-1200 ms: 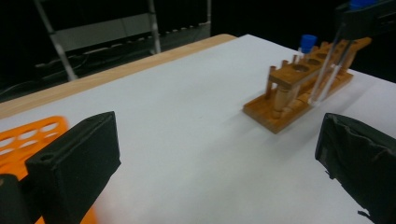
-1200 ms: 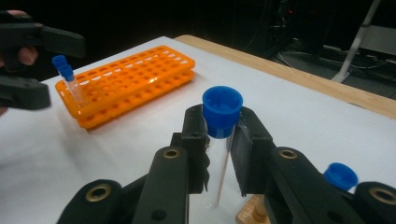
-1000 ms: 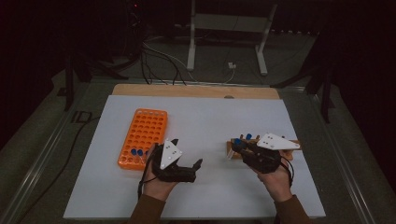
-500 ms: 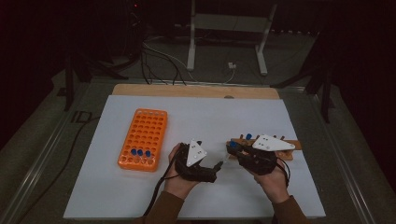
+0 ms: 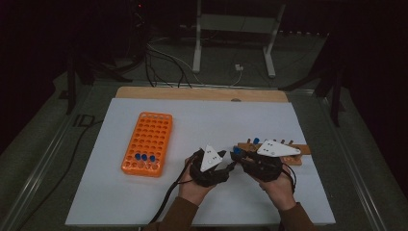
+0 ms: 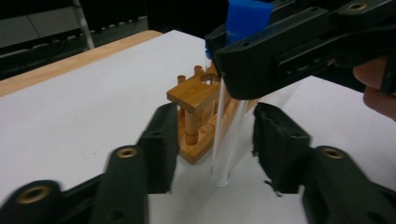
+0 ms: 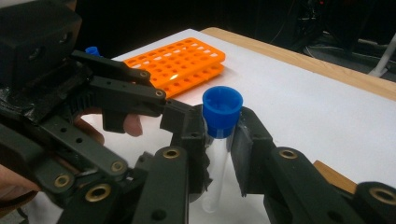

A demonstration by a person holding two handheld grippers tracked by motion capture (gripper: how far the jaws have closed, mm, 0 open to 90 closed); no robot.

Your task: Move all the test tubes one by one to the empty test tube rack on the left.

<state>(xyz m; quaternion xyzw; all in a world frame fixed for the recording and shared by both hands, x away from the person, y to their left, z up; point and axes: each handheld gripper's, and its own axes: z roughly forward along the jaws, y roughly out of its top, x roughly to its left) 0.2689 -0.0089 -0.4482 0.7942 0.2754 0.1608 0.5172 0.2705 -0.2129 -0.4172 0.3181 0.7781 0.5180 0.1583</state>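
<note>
Right gripper [image 7: 218,140] pinches a clear glass tube [image 6: 227,135] just under its blue ribbed cap, centre frame. Left gripper [image 6: 212,147] has just been closing; we see its matte black jaws flanking the tube's rounded bottom, not touching. Bamboo rack [image 6: 198,114] stands behind.

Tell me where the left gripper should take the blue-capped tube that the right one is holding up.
Grip the clear tube on its bare glass below the right gripper, closing level from both sides. It hangs upright, blue cap clamped above, and already stands between the left gripper fingers, which have just been closing.
</note>
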